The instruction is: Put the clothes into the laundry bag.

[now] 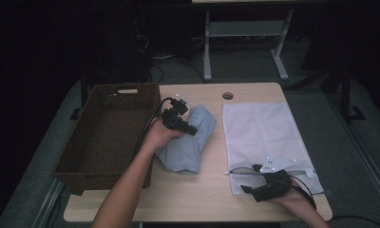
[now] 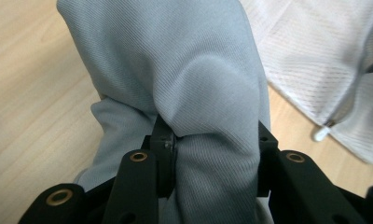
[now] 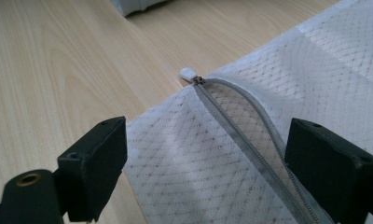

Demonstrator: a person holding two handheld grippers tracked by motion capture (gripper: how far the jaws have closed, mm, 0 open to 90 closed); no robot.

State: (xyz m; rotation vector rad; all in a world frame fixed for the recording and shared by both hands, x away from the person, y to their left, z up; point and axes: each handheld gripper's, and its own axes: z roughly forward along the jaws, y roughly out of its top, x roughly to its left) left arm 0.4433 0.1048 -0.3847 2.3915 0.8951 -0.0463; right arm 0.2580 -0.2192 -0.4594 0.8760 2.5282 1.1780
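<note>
left gripper (image 1: 190, 128) – jaws pinched on a fold of the grey-blue garment (image 1: 188, 142), table centre | right gripper (image 1: 247, 183) at 5 o'clock – jaws wide, straddling the zipper (image 3: 250, 140) of the white mesh bag (image 1: 264, 133), zipper partly open | wicker basket (image 1: 79, 161) at 9 o'clock, touching garment? cannot tell

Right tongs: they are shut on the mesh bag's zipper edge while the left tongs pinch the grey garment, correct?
Not quite. The right tongs are open, jaws standing apart either side of the mesh bag zipper, as the right gripper view shows. The left tongs do pinch the grey garment.
</note>
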